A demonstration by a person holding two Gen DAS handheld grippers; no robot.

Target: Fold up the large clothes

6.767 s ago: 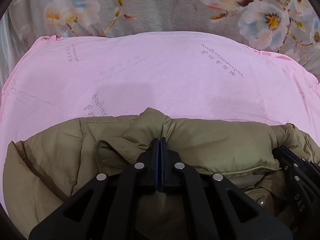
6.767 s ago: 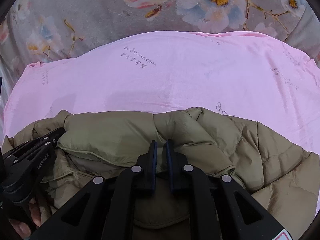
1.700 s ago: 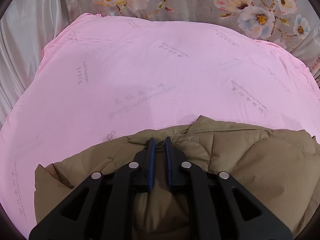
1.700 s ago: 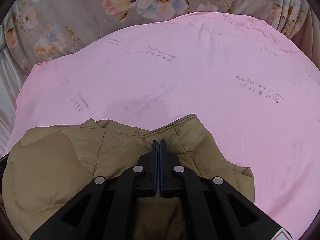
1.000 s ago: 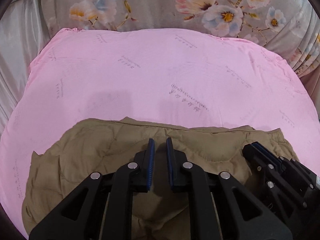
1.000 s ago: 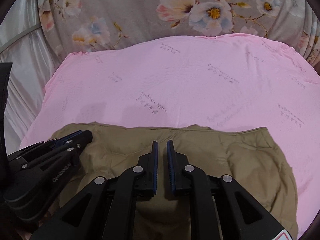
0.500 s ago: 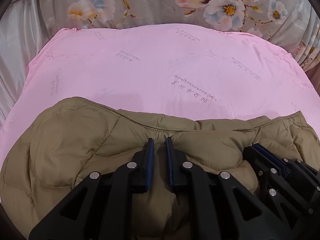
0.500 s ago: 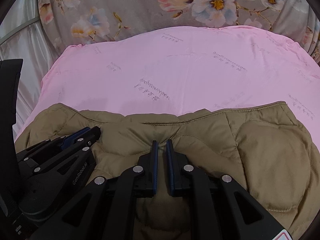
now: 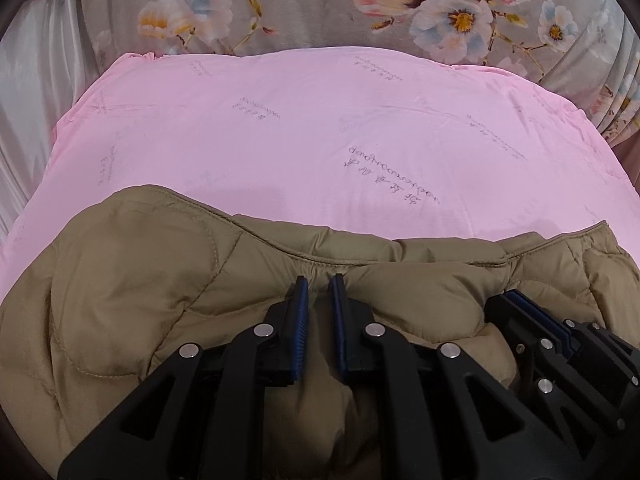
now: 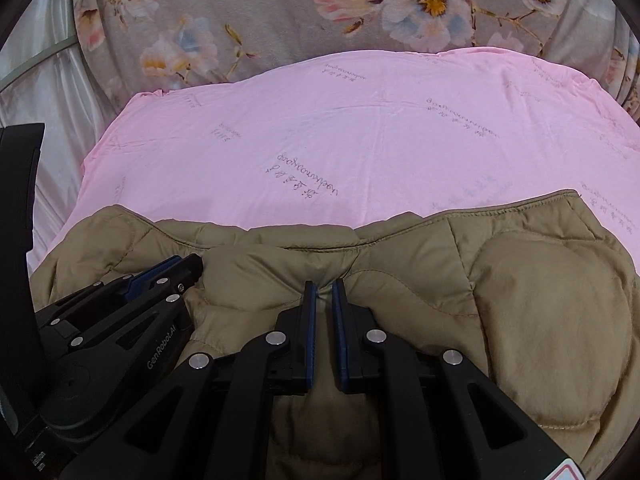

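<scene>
Olive quilted jacket (image 9: 132,288) bunched on pink sheet (image 9: 304,140) of bed, left gripper (image 9: 319,285) pinching jacket fold near its far edge, right gripper (image 10: 323,289) clamped on same fold just beside it, floral blanket (image 10: 256,12) beyond sheet

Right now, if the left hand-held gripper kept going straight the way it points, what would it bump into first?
The tan padded jacket. The left hand-held gripper already pinches a fold of it, so it would push into the seam just ahead. Beyond that lies the pink sheet; depth is hard to judge.
</scene>
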